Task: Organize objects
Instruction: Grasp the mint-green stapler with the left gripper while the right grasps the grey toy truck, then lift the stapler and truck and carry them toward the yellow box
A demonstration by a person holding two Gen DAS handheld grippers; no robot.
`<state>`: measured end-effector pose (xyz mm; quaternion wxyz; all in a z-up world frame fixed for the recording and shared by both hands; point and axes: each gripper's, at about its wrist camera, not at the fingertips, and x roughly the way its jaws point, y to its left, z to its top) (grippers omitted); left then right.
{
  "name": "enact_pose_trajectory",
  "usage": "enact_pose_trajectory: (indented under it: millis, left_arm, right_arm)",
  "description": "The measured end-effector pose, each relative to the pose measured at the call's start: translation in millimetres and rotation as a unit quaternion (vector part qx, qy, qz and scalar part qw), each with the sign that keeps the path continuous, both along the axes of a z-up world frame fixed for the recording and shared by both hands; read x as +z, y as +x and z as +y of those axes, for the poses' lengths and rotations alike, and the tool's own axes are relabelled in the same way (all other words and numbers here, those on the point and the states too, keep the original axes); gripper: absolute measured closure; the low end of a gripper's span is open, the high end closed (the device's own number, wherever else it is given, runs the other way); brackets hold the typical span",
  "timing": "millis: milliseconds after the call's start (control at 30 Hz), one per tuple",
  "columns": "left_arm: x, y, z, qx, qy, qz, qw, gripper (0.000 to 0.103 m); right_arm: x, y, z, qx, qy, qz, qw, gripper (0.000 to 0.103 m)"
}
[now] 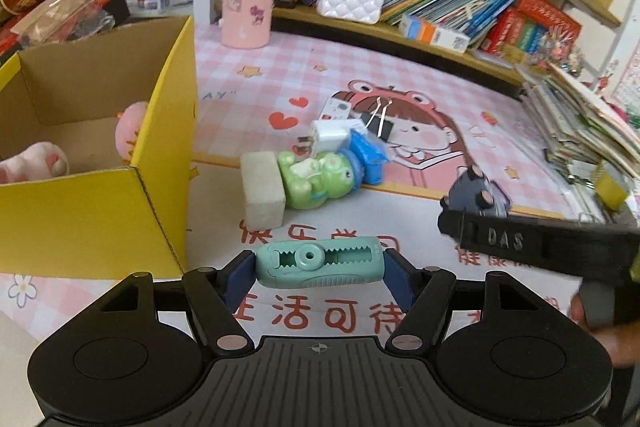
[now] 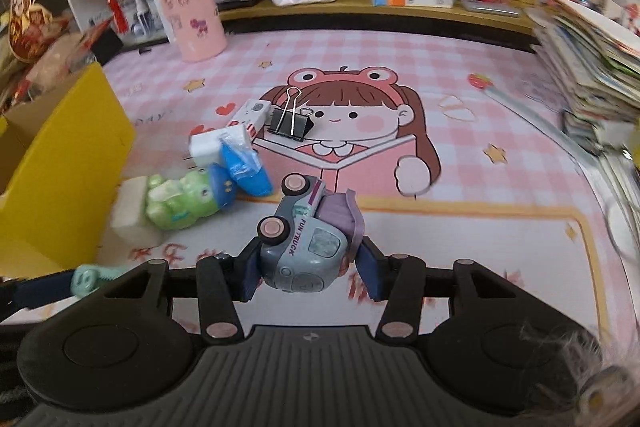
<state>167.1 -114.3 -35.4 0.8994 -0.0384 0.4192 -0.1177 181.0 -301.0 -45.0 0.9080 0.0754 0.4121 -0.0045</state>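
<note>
Left gripper (image 1: 319, 273) jaws clamp teal clip (image 1: 319, 262); right gripper (image 2: 308, 267) jaws clamp toy truck (image 2: 306, 247).

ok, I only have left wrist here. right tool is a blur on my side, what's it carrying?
Observer: A toy truck, gripped between the right tool's fingers, wheels facing left.
Operator: Any marking on it?
Observer: "FUN TRUCK" along its side, and a purple part at its far end.
Operator: Does right wrist see my tool?
Observer: Just its edge, at lower left. The teal item that the left tool holds pokes into view there.
</note>
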Motion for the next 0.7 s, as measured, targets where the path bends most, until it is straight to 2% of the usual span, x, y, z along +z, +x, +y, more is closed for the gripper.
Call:
enact_pose_trajectory:
  millis: [167, 400, 700]
  left_arm:
    - [6.9, -13.9, 16.4, -0.001, -0.012, -0.012, 0.9999, 0.034]
    - [11.7, -33.6, 46.4, 0.007, -0.021, -0.022, 0.9995, 0.034]
    - [13.3, -65.1, 107.9, 0.049, -0.023, -0.022, 0.9983, 0.034]
  right_arm:
    - [5.5, -37.7, 22.0, -0.005, -0.009, -0.002, 1.000, 0.056]
    - [11.8, -64.1, 55.6, 0.004, -0.015, -0.006, 1.000, 0.056]
    - [16.5, -94.5, 112.3, 0.031, -0.017, -0.005, 0.999, 0.056]
